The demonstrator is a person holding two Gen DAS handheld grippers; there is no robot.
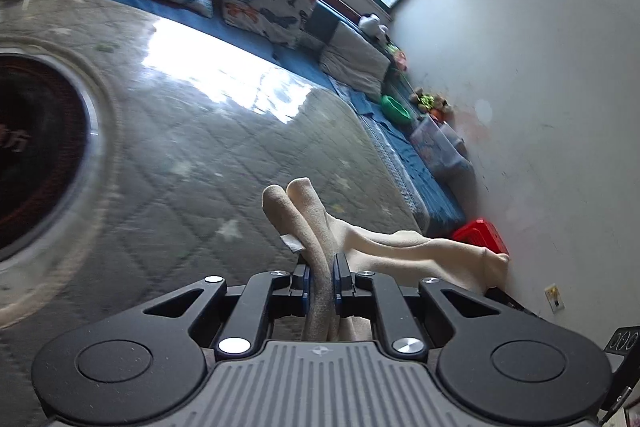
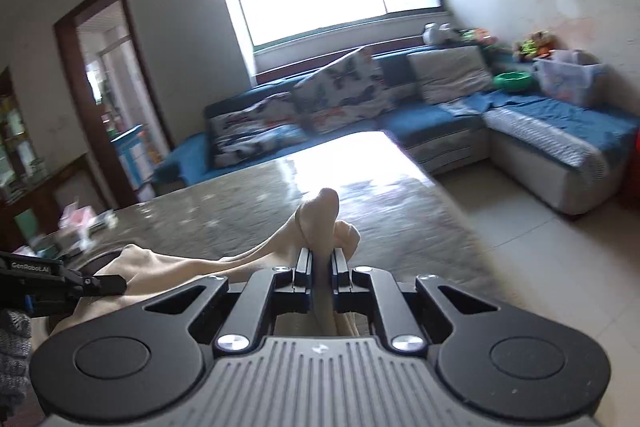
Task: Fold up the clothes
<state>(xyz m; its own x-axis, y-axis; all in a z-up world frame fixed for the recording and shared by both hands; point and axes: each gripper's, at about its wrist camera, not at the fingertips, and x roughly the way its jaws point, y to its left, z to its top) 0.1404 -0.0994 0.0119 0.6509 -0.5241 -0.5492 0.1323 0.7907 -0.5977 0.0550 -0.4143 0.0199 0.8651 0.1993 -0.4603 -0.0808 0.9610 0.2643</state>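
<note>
A cream fleece garment (image 1: 420, 251) hangs between my two grippers above the grey quilted table (image 1: 192, 163). My left gripper (image 1: 320, 279) is shut on a bunched edge of it; two rounded folds stick out past the fingertips, with a small white label beside them. The cloth runs off to the right. In the right wrist view my right gripper (image 2: 320, 267) is shut on another bunched edge of the garment (image 2: 320, 215), and the cloth sags to the left toward the left gripper's body (image 2: 52, 283). How much cloth lies below is hidden.
A dark round inset (image 1: 36, 155) sits in the table at left. A blue corner sofa (image 2: 432, 115) with butterfly cushions (image 1: 272, 3) stands behind, under the window. A red crate (image 1: 482, 233), clear bin (image 2: 568, 75) and toys line the right wall. Clutter (image 2: 76, 223) lies at the table's left end.
</note>
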